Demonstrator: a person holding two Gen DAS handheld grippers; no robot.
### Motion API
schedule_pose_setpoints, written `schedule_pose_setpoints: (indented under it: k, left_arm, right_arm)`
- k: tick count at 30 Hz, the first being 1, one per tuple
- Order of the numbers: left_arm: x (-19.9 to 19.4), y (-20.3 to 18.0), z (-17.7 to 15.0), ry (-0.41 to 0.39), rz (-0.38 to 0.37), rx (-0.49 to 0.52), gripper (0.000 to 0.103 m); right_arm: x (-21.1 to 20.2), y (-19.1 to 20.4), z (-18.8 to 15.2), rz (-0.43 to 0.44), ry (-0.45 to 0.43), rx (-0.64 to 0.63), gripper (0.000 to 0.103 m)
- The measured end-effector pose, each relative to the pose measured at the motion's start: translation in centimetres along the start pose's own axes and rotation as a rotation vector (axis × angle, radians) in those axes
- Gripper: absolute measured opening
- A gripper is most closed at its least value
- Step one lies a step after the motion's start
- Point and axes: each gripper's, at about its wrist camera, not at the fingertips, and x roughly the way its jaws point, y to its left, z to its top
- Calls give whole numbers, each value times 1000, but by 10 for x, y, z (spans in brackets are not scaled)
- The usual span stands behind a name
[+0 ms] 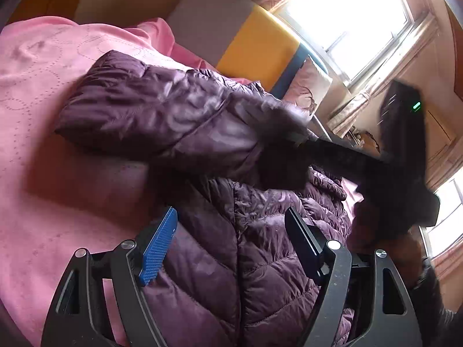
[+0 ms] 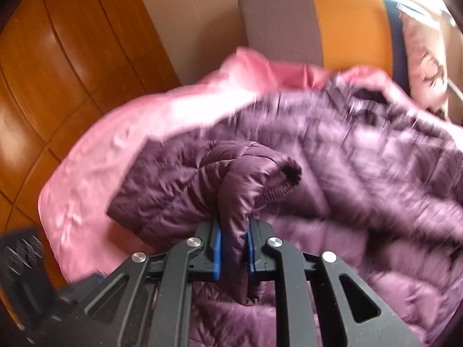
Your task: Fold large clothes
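Sleeve-folding was in hand: the right gripper pinched the purple jacket's sleeve over the bed; the left gripper hung open above the jacket. Next, the sleeve probably needed laying across the body.

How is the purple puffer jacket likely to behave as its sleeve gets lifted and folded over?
The puffer jacket will probably flop rather than hold shape: the sleeve bends limply where the right gripper pinches it. Its glossy shell looks slippery, so folds may slide on the pink blanket. The quilted fill likely springs back, so a fold may puff open.
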Motion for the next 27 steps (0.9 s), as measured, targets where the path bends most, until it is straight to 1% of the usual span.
schedule_pose_setpoints:
  k: [4, 7, 11, 15, 19, 23, 27]
  left_arm:
    - [12, -8, 6, 4, -8, 10, 75]
    - [19, -11, 13, 4, 1, 13, 75]
    - [29, -12, 20, 19, 13, 8, 75]
    - [38, -14, 20, 44, 36, 29, 75]
    - [42, -15, 17, 59, 59, 48, 75]
    - [41, -20, 20, 57, 84, 75, 75]
    - [37, -26, 31, 34, 107, 106, 75]
  right_arm:
    - [-43, -17, 31, -17, -135, 37, 11]
    - [-72, -44, 49, -77, -216, 74, 11]
    - [-92, -95, 58, -172, -257, 156, 11]
    - [-96, -145, 50, -259, -243, 237, 11]
    - [-96, -189, 32, -308, -199, 312, 11]
    - [-89, -219, 11, -349, -146, 371, 11]
    - [-75, -241, -5, -393, -86, 410, 11]
